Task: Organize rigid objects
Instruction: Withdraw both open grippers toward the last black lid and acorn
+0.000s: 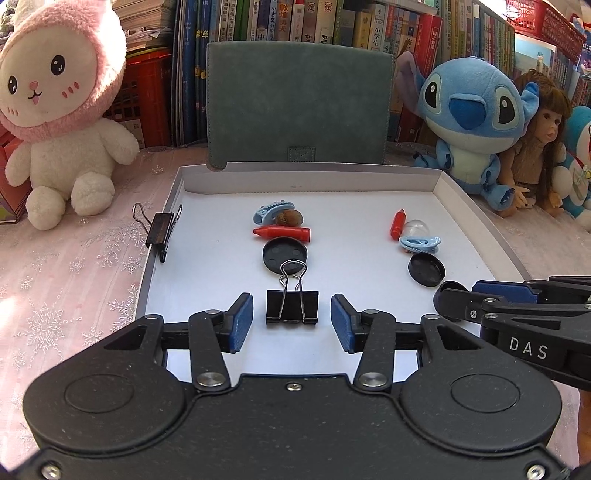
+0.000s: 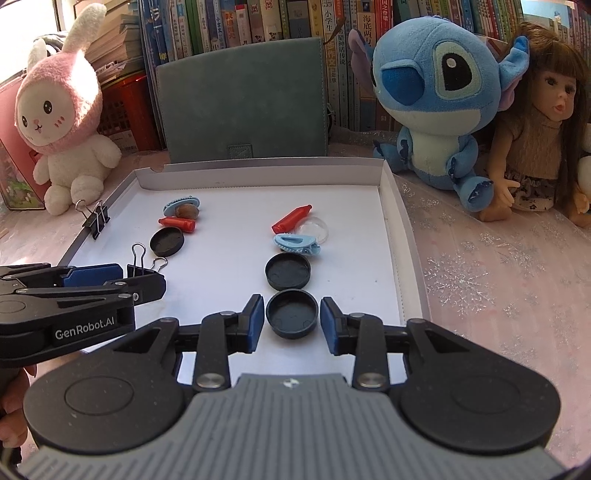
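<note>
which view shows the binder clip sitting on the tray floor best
The left wrist view: the binder clip sits centred and whole between the open left claw pads. In the right wrist view that claw hides most of it; only its wire handles show.

"DAS" in white capitals on the right gripper (image 1: 491,291), lower right of the left wrist view. "GenRobot.AI" in white on the left gripper (image 2: 122,273), lower left of the right wrist view. Chinese titles on the book spines (image 2: 332,33) along the top: "海底两万" on a blue spine upper right, "小学生" on a spine (image 1: 376,37) top centre-right. Other spines too small to read.
</note>
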A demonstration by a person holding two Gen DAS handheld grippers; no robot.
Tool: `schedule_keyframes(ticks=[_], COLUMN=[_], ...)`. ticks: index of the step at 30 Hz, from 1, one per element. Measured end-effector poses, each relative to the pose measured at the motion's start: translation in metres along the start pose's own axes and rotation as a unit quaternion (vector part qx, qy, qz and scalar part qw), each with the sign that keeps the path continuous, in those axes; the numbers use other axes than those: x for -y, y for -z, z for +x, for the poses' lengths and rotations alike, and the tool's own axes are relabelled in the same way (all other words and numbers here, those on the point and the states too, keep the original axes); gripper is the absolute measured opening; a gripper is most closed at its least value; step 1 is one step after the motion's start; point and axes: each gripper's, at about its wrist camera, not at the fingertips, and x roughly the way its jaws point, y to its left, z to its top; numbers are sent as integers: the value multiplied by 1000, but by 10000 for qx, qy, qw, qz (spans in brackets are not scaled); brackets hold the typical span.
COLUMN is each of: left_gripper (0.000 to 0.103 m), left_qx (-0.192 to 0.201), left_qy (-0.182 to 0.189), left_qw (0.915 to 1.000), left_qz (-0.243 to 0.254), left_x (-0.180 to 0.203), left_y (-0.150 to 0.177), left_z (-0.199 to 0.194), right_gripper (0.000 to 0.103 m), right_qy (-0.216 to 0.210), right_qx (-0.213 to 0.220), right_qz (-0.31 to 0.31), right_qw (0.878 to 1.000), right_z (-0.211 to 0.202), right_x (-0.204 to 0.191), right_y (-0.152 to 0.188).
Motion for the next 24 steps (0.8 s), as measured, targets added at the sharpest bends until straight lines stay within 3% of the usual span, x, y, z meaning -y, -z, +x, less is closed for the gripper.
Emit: schedule_keyframes(ticks=[4, 11, 24], left_gripper=[54, 72, 77], left_qx=[106, 371, 514], left_qy=[39, 137, 432], left_qw=[9999, 9989, 9967], left_qz=[57, 241, 447], left_x=[0, 1, 2], left_y=[5, 16, 54], left_z=[-13, -42, -98], right_gripper=[56, 70, 82], right_qy=[7, -3, 49], right_qx=[154, 473, 1149], right_qz=[-134, -350, -769], right_qw=[9998, 9983, 9904], right_z=[-10, -34, -87], right_x=[-2, -6, -13], right_y=[3, 13, 47])
